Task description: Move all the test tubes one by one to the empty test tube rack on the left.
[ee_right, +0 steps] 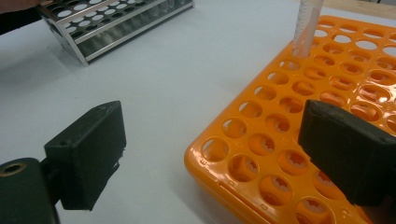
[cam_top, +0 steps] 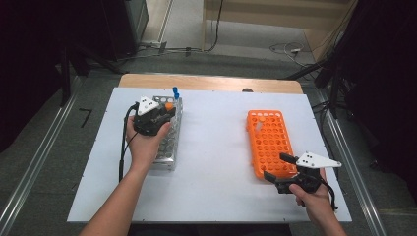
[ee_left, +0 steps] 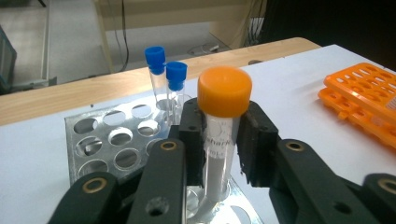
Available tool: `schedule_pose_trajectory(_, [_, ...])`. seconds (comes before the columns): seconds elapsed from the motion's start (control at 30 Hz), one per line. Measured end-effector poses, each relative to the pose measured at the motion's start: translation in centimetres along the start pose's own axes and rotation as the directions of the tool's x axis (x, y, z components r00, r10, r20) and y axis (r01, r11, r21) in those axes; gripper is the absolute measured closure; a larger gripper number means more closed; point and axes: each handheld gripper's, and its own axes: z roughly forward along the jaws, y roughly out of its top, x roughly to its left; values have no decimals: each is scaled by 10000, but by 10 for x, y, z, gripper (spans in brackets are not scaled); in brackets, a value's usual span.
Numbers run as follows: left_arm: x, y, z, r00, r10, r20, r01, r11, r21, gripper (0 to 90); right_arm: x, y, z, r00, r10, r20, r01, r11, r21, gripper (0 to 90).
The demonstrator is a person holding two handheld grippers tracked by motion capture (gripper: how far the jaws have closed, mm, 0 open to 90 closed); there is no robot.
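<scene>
A clear tube with an orange cap (ee_left: 224, 91) stands upright in a metal rack (ee_left: 93, 140), between the pads of my left gripper (ee_left: 222, 147). The pads flank the tube closely, with a thin gap on its right side. From above, the left gripper (cam_top: 169, 110) hovers over the far end of the metal rack (cam_top: 167, 155). Two blue-capped tubes (ee_left: 164, 65) stand in the rack just beyond it. My right gripper (cam_top: 275, 166) is open at the near right corner of the orange rack (cam_top: 268, 140), holding nothing. Its pads (ee_right: 91, 154) straddle that corner.
A clear tube (ee_right: 306, 28) stands in a far hole of the orange rack (ee_right: 280, 116). The white table top (cam_top: 211, 147) lies bare between the two racks. The metal rack (ee_right: 116, 23) sits across the table from the right gripper.
</scene>
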Motion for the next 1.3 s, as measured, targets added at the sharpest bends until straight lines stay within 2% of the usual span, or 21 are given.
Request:
schedule_pose_trajectory(0.2, [1, 1, -11, 9988, -462, 128, 468, 9978, -463, 455, -1, 0, 0, 10000, 8, -1, -8, 10000, 4, 62])
schedule_pose_trajectory(0.27, [0, 2, -16, 9980, -578, 237, 590, 9968, -531, 347, -2, 0, 0, 10000, 32, 17, -32, 10000, -12, 62])
schedule_pose_trajectory(0.43, [-7, 2, -30, 9946, -572, 862, 631, 9958, -667, 140, -3, 0, -1, 9999, 88, 66, -87, 9999, -70, 62])
schedule_pose_trajectory(0.57, [-16, -2, -45, 9897, -468, 1350, 574, 9955, -760, 33, -3, 1, -1, 9998, 141, 117, -140, 9999, -98, 62])
schedule_pose_trajectory(0.67, [-25, -7, -55, 9851, -297, 1695, 423, 9966, -714, 0, -4, 2, 0, 9997, 157, 200, -155, 9998, -127, 62])
schedule_pose_trajectory(0.8, [-36, -16, -69, 9782, -162, 2073, 323, 9967, -749, 0, -6, 8, 3, 9991, 165, 378, -159, 9997, -173, 62])
schedule_pose_trajectory(0.93, [-46, -26, -80, 9692, -124, 2461, 309, 9970, -714, 0, -9, 16, 8, 9980, 385, 502, -368, 9987, -345, 62])
schedule_pose_trajectory(1.07, [-55, -36, -89, 9620, -106, 2730, 317, 9968, -728, 0, -13, 24, 16, 9977, 398, 553, -377, 9986, -374, 63])
schedule_pose_trajectory(1.27, [-64, -47, -96, 9568, -22, 2908, 189, 9983, -547, 0, -24, 35, 35, 9959, 556, 711, -545, 9984, -163, 73])
schedule_pose_trajectory(1.3, [-65, -49, -96, 9560, -48, 2934, 214, 9983, -534, 0, -26, 36, 39, 9955, 608, 730, -599, 9981, -145, 102])
